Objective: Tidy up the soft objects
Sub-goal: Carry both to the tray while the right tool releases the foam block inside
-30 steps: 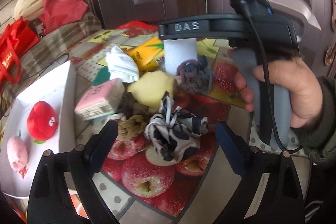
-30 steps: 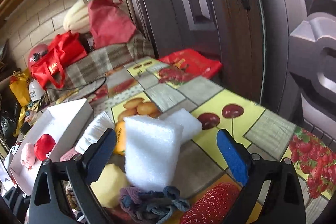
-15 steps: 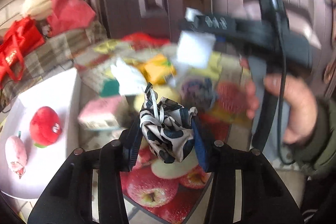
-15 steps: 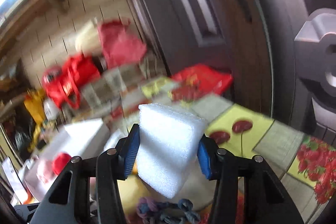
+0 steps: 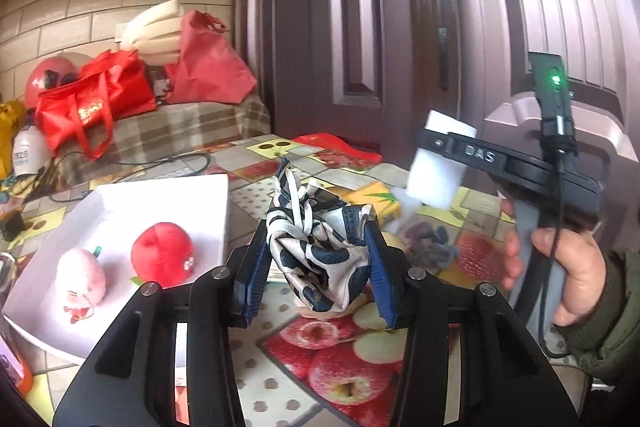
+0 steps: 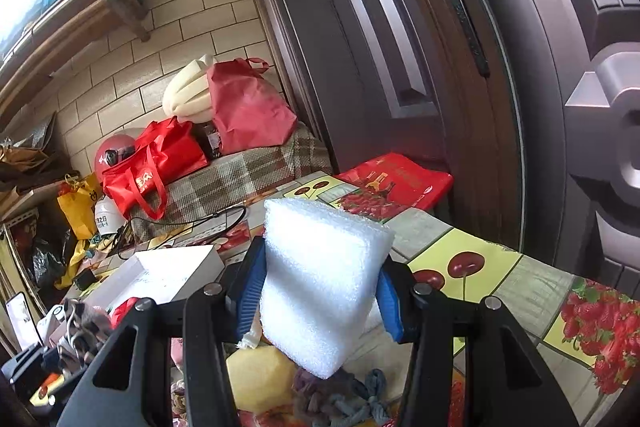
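Note:
My left gripper (image 5: 318, 267) is shut on a knotted black-and-white scarf (image 5: 316, 251) and holds it above the fruit-print table. My right gripper (image 6: 318, 291) is shut on a white foam block (image 6: 320, 283), lifted above the table; the block also shows in the left wrist view (image 5: 438, 167) at the right, with the hand behind it. A white box (image 5: 168, 195) lies at the left and holds a red plush apple (image 5: 162, 253) and a pink plush peach (image 5: 80, 277).
On the table lie a yellow sponge (image 6: 260, 379), a grey-purple knotted cloth (image 6: 336, 399), an orange packet (image 5: 376, 201) and a red bag (image 6: 396, 183). A dark door stands behind. Red bags (image 5: 92, 103) pile on a checked bench at the back left.
Both grippers closed from open: the left took the scarf, the right took the foam block. Both have lifted their objects off the table and risen further.

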`<state>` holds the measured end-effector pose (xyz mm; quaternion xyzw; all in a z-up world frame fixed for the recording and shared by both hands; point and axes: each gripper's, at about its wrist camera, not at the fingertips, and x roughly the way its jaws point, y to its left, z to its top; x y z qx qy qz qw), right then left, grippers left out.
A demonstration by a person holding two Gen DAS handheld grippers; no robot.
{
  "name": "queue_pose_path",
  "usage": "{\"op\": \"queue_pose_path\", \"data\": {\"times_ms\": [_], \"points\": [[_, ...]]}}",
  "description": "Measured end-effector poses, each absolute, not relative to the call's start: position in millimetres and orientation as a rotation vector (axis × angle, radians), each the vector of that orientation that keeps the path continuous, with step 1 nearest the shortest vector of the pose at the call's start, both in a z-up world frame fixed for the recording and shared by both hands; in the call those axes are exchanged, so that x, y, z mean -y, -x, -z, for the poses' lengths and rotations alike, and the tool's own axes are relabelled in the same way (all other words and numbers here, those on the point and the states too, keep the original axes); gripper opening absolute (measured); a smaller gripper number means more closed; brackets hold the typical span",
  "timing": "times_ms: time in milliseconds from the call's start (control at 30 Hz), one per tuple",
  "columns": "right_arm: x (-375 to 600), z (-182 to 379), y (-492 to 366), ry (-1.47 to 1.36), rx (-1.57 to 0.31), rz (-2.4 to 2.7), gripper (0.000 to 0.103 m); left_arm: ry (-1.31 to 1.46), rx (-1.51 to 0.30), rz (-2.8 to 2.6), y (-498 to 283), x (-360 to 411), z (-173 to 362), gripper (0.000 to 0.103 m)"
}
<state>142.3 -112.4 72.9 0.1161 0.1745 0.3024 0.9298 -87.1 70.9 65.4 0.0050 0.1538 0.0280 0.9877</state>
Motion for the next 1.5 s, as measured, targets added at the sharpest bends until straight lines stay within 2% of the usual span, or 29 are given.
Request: {"op": "queue_pose_path", "data": {"times_ms": [1100,1500], "points": [[21,-73,-73,0.065,-0.277,-0.900,0.050,0.063,-0.281,-0.366,108,-154,-61,0.045],[-22,-70,-55,0.118,-0.295,-1.031,0.051,0.138,-0.274,-0.522,114,-213,-60,0.045]]}}
